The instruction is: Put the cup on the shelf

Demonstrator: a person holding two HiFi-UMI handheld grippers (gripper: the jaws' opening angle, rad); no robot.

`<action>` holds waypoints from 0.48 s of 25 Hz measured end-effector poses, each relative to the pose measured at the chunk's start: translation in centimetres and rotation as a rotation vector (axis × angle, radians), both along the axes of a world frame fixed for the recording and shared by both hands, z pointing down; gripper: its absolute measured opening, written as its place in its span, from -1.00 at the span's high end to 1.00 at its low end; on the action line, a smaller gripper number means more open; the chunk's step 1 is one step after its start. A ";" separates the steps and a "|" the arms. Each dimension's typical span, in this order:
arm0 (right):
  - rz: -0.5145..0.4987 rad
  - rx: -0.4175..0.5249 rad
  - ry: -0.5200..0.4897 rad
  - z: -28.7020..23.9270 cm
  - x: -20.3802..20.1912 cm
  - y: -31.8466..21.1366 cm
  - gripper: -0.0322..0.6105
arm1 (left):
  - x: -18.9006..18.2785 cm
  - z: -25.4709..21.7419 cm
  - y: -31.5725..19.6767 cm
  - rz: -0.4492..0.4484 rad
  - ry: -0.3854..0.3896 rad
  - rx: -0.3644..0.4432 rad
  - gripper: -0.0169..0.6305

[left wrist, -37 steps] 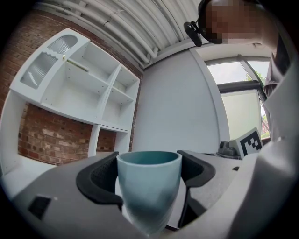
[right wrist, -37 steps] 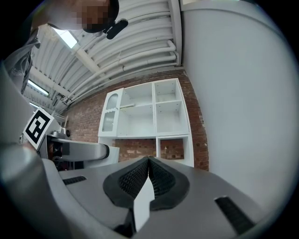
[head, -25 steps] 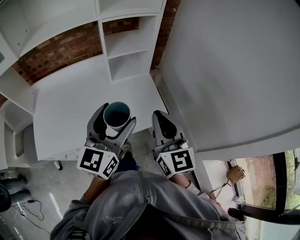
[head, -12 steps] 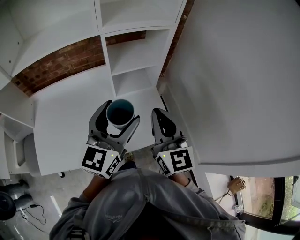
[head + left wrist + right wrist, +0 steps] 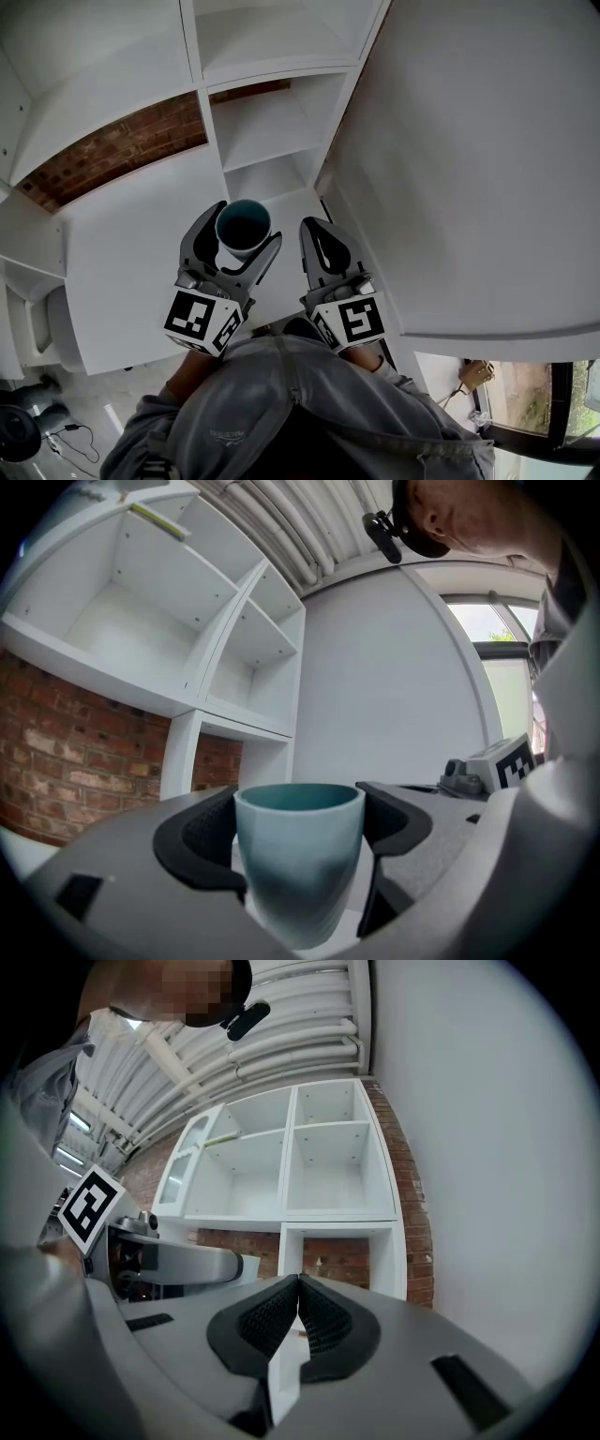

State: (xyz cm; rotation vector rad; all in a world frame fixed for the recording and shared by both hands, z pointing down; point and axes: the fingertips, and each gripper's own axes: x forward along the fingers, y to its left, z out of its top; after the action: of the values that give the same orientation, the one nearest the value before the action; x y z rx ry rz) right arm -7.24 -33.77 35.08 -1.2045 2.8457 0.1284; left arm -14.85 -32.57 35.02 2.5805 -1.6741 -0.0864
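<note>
Before white open-shelf unit, left gripper clamps smooth pale-blue cup mid-wall (likely light, stiff, slippery); right gripper closed, empty.

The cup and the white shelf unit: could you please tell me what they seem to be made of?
Cup: likely glazed ceramic or smooth plastic; pale teal, thick rounded rim, soft sheen, so it stays open. Shelf unit: apparently white laminated or painted board; flat matt panels with rows of small pin holes.

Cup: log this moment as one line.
left gripper: shut on cup | right gripper: shut, empty | cup: upright, held | shelf: ahead, cup not placed
</note>
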 end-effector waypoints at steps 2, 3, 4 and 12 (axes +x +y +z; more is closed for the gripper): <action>-0.005 -0.007 0.003 0.2 -0.2 -0.6 0.81 | 0.0 0.2 -0.6 0.006 0.008 -0.008 -0.26; -0.008 -0.011 0.003 0.3 -0.3 -0.9 0.81 | 0.1 0.1 -0.9 0.008 0.007 -0.007 -0.26; -0.012 -0.013 0.002 0.2 -0.3 -1.2 0.81 | 0.1 0.0 -1.1 0.010 0.005 -0.003 -0.25; -0.071 -0.005 0.013 -1.0 -0.3 -3.7 0.81 | 0.7 -1.1 -3.3 -0.032 0.015 0.005 -0.26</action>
State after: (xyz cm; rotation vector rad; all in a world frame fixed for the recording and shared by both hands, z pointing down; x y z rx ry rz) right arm -7.55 -37.51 34.11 -1.1055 2.8976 0.1266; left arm -14.17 -35.90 33.95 2.5501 -1.7128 -0.1109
